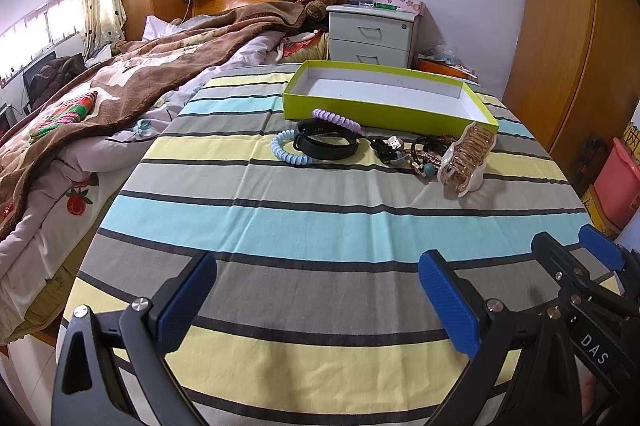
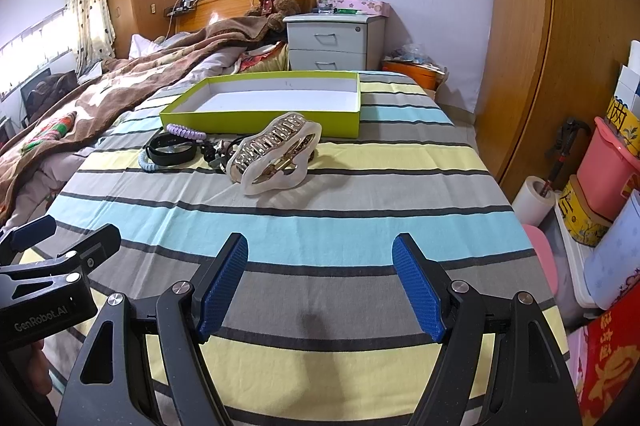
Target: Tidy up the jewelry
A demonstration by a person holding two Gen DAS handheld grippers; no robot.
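Jewelry (image 1: 384, 149) lies heaped just near the empty green box (image 1: 384, 113): light, soft coils and bands, one stiff hair claw (image 2: 276, 153), best pinched across its ribs. Left gripper (image 1: 320, 302) and right gripper (image 2: 320, 286) gape, holding nothing.

"DAS" on right gripper (image 1: 600, 254); "GenRobot.AI", left gripper (image 2: 60, 230).

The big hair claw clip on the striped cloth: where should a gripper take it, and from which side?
Probably across the two cream shells of the hair claw clip, near the middle. It lies on its side with the gold teeth up and clear cloth on its near and right sides, so the open right gripper could come from the front right, away from the tangled bracelets to its left.
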